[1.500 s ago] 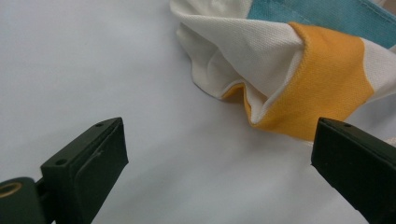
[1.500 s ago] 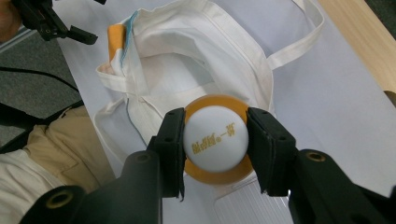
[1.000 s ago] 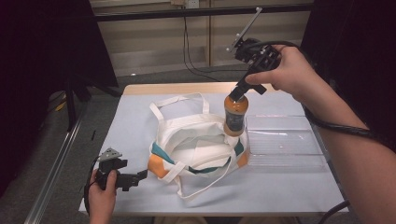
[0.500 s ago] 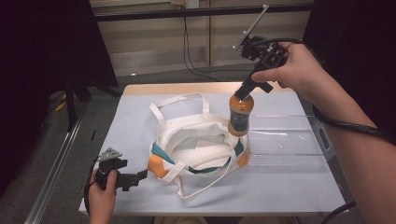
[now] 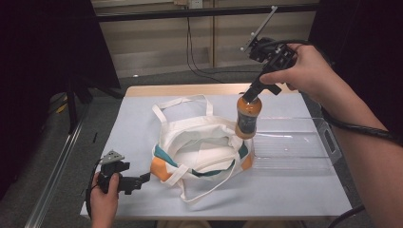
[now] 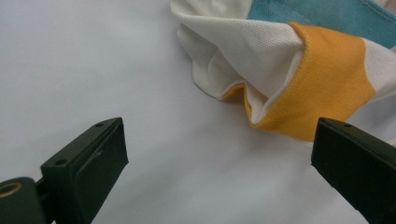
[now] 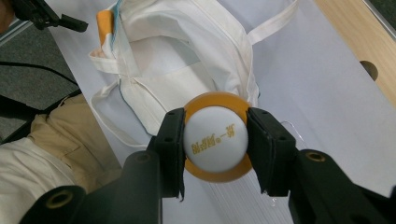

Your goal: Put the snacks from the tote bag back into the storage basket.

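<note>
Right claw (image 5: 250,93) clamped, left claw (image 5: 141,179) agape

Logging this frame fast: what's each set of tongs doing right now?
Left tongs: open, holding nothing, near the tote bag.
Right tongs: closed on the bottle by its cap.

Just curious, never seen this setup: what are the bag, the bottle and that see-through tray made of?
Bag: woven cloth, likely cotton canvas, matte, with visible weave and soft folds. Bottle: probably glossy plastic with a smooth white cap. Tray: clear hard plastic, judging by its shiny edges.
</note>
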Demonstrator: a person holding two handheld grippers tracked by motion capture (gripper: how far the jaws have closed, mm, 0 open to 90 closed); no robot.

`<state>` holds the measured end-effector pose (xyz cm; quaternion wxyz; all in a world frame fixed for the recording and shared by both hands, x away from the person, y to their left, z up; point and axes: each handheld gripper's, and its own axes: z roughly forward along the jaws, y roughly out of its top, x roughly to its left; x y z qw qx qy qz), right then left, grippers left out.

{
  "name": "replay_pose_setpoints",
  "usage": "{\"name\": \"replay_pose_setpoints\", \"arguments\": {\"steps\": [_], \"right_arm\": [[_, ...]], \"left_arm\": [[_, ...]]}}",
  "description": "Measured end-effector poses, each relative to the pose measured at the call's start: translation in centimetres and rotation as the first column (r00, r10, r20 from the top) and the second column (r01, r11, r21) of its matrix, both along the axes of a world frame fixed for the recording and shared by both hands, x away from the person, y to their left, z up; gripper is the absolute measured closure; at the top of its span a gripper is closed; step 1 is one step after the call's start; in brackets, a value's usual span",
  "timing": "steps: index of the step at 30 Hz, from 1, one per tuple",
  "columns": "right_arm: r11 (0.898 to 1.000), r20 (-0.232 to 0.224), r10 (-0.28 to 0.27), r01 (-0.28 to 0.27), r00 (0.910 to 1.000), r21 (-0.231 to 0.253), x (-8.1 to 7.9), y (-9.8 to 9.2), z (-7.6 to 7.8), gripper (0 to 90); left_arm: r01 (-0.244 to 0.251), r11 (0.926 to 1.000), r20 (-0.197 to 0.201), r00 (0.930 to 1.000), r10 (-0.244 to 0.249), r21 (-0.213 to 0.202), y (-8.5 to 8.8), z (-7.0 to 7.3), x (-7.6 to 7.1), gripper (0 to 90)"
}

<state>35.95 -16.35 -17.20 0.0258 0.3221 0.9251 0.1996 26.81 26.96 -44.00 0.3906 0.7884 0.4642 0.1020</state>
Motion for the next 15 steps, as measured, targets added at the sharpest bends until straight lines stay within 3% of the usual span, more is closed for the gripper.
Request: {"name": "replay_pose_setpoints", "arguments": {"steps": [13, 15], "right_arm": [[1.000, -0.012, -0.016, 0.016, 0.9998, -0.004, -0.1, -1.1, 0.2, 59.4], [1.000, -0.018, -0.024, 0.024, 0.9996, -0.007, -0.2, -1.5, 0.1, 59.4]], "left_arm": [[-0.003, 1.0000, 0.002, 1.0000, 0.003, -0.001, 0.0, 0.0, 0.0, 3.5], [0.005, 0.9999, 0.002, 1.0000, -0.005, 0.016, 0.0, 0.1, 0.0, 3.5]]}}
